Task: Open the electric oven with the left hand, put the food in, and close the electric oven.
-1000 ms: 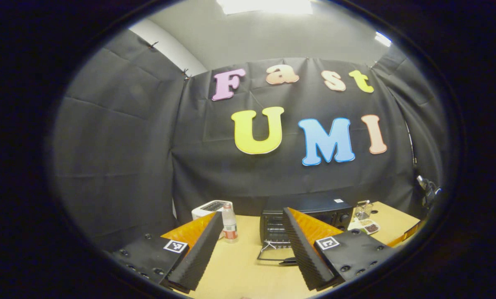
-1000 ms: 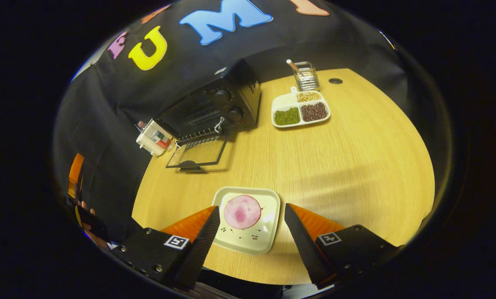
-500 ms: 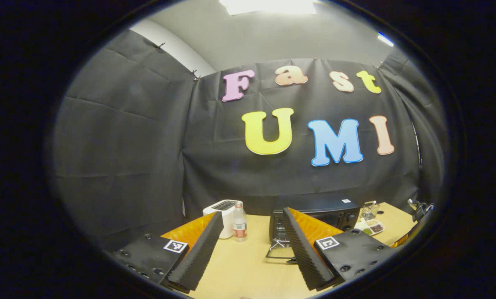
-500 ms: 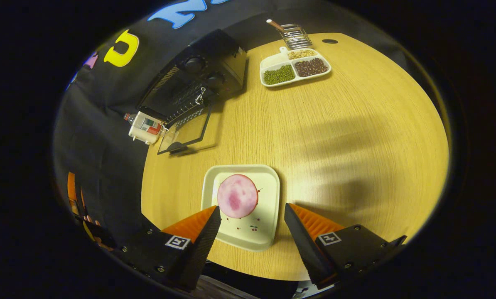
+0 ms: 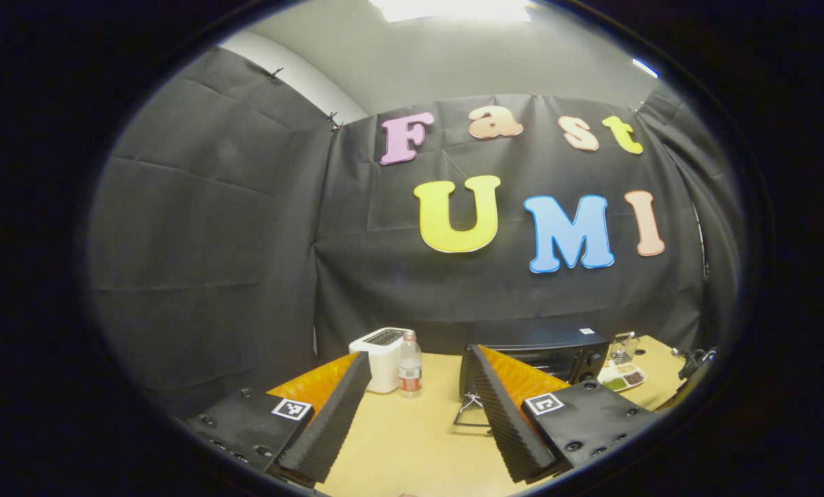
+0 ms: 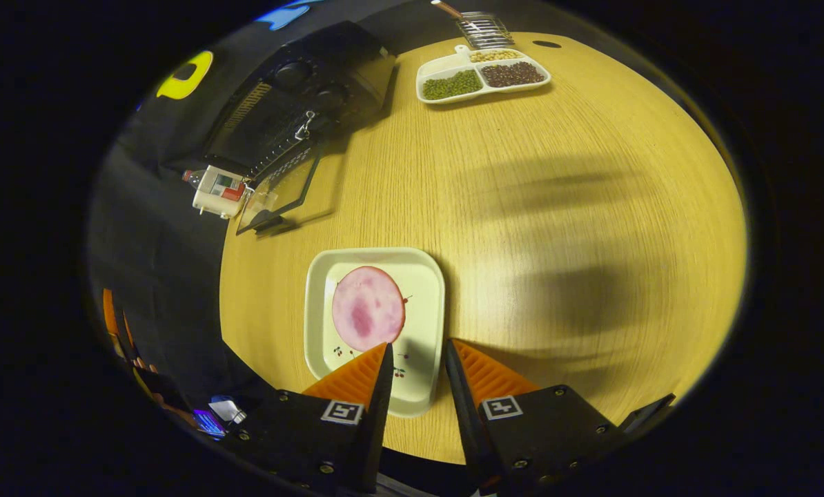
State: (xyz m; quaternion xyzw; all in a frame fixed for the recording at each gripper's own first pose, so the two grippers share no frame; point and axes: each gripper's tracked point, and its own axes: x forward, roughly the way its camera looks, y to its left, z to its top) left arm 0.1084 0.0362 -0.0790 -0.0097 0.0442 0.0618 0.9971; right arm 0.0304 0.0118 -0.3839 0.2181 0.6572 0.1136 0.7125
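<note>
Two containers of food are sitting on the wooden table (image 6: 557, 207) in the right gripper view. Nearest, a pale square plate (image 6: 426, 290) is carrying one round pink slice of meat (image 6: 368, 308), lying flat and off-centre toward the plate's left side. Far across the table, a white divided tray (image 6: 482, 72) is holding green beans in one compartment, dark red beans in another and pale beans in a small third one; just beyond it a wire rack (image 6: 481, 29) is standing with a brown-handled utensil in it. The electric oven (image 6: 295, 96) is standing at the table's far left edge with its glass door (image 6: 279, 193) dropped open and lying level in front of it; its inside is too dark to tell what it holds. A small bottle (image 6: 212, 193) with a red label is showing beside the oven. The right gripper (image 6: 415, 359) is hovering over the plate's near edge, fingers narrowed to a small gap with nothing between them, tips close to the slice. In the left gripper view, the left gripper (image 5: 417, 366) is spreading wide and empty above the table, well short of the oven, with a white toaster (image 5: 382, 359) and the bottle ahead.
</note>
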